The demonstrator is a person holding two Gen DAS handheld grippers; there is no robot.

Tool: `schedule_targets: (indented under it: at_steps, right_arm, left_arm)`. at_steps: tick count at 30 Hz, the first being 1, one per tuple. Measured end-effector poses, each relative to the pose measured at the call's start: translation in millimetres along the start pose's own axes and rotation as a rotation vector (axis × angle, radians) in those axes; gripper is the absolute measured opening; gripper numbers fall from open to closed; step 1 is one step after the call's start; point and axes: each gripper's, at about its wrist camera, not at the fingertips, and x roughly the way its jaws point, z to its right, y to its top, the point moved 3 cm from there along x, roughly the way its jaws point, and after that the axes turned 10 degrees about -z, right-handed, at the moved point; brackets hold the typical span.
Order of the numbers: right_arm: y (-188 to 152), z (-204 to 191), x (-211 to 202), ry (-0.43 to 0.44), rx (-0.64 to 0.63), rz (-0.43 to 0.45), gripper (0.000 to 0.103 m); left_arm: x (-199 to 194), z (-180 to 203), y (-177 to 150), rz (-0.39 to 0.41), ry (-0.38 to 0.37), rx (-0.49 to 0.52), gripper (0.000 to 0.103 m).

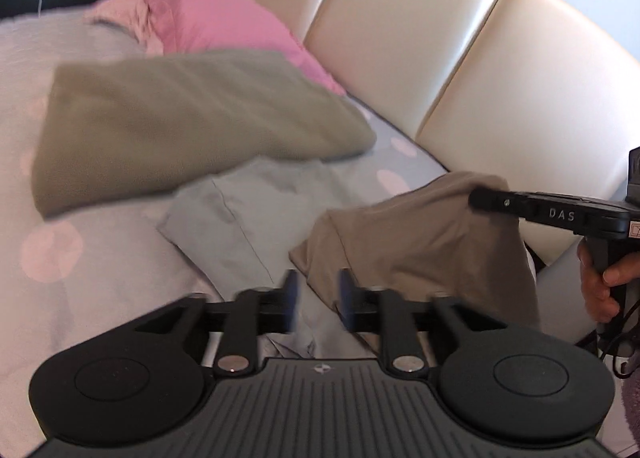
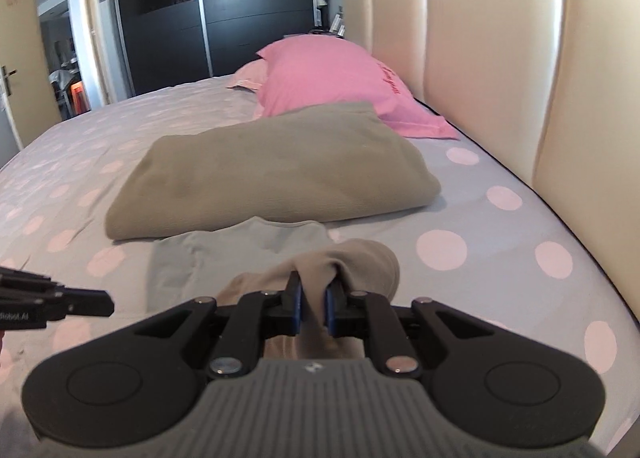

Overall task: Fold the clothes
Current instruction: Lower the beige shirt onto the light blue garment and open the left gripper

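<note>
Beige thin-fabric garment hangs bunched from the right gripper, whose blue-padded fingers are pressed together on a fold of it, near the headboard edge of the bed. In the left wrist view the same garment drapes down from the right gripper, which a hand holds by its handle.

The left gripper has its fingers spread apart with a clear gap; a lower corner of the beige cloth lies just at the right finger, and whether it touches the pad I cannot tell. Nothing is pinched between them.

Beneath both grippers a pale grey flat garment lies spread on the grey bedsheet with pink polka dots. Just beyond it, touching its far edge, sits a folded olive-green thick blanket. Farther along the headboard edge a bright pink pillow rests against the cream padded leather headboard. A dark glossy wardrobe with sliding doors stands past the far end of the bed.
</note>
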Motion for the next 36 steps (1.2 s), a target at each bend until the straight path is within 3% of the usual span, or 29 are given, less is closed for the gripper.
schedule_targets:
  at_steps: [6, 21, 24, 36]
  right_arm:
    - [-6, 11, 5, 0.006, 0.043, 0.004, 0.013]
    - [-10, 15, 17, -0.020, 0.060, -0.027, 0.013]
    - [-11, 16, 21, -0.026, 0.069, -0.033, 0.013]
    - [2, -2, -10, 0.007, 0.018, -0.010, 0.013]
  left_arm:
    - [43, -5, 10, -0.082, 0.007, -0.047, 0.030]
    - [91, 1, 28, -0.151, 0.019, -0.048, 0.031]
    - [94, 3, 31, -0.136, 0.022, -0.030, 0.002]
    - [10, 17, 39, 0.058, 0.016, 0.041, 0.000]
